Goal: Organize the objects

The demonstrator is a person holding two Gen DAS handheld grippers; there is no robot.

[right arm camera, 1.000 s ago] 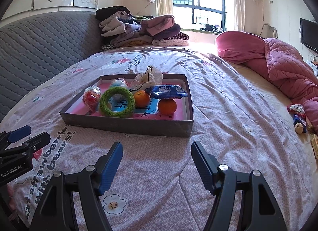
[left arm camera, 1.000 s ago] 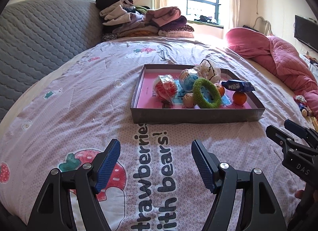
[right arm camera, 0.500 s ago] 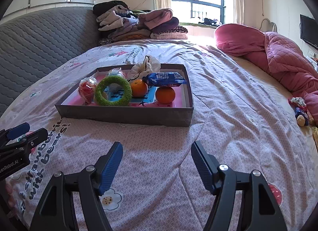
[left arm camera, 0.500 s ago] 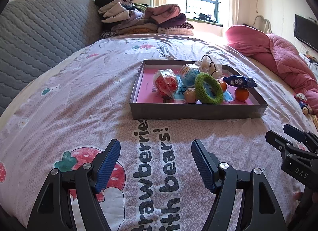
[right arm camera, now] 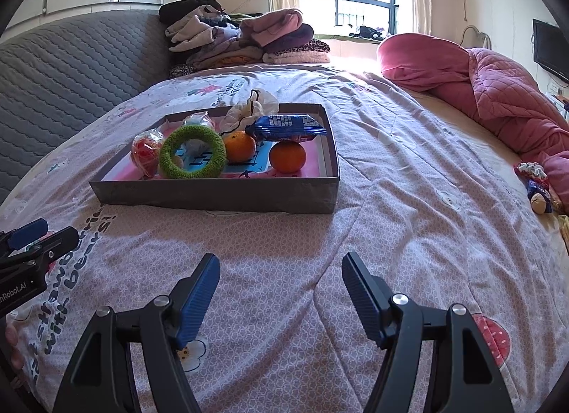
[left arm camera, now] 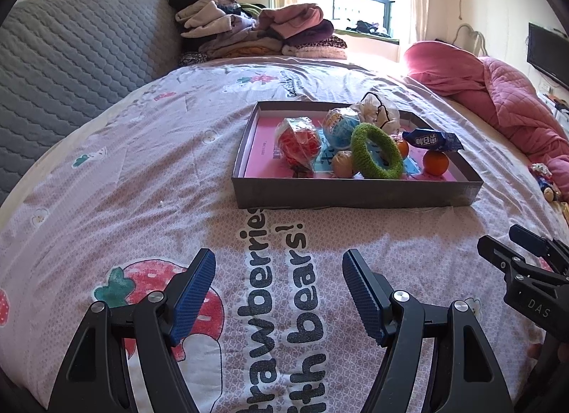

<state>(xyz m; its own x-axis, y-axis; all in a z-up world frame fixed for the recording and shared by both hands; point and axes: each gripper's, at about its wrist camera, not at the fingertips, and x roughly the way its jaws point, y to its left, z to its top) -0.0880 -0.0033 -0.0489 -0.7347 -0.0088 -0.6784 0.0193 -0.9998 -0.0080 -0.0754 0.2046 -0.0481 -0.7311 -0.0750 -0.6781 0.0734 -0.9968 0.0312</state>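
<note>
Both grippers, left gripper [left arm camera: 279, 297] and right gripper [right arm camera: 281, 297], have drawn nearer the tray [left arm camera: 355, 194], released and empty; it lies straight ahead.

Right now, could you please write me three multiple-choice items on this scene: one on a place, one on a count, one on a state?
1. The blue snack packet rests:
A. on an orange
B. on the bedspread
C. outside the tray

2. Oranges in the grey tray, seen from the right wrist:
A. none
B. two
C. five

3. The left gripper and right gripper are:
A. both open, empty
B. both shut
C. holding the green ring

Key: 1 A, its end lies on the near orange; 2 B, two show; 3 A, both gaps are wide.
</note>
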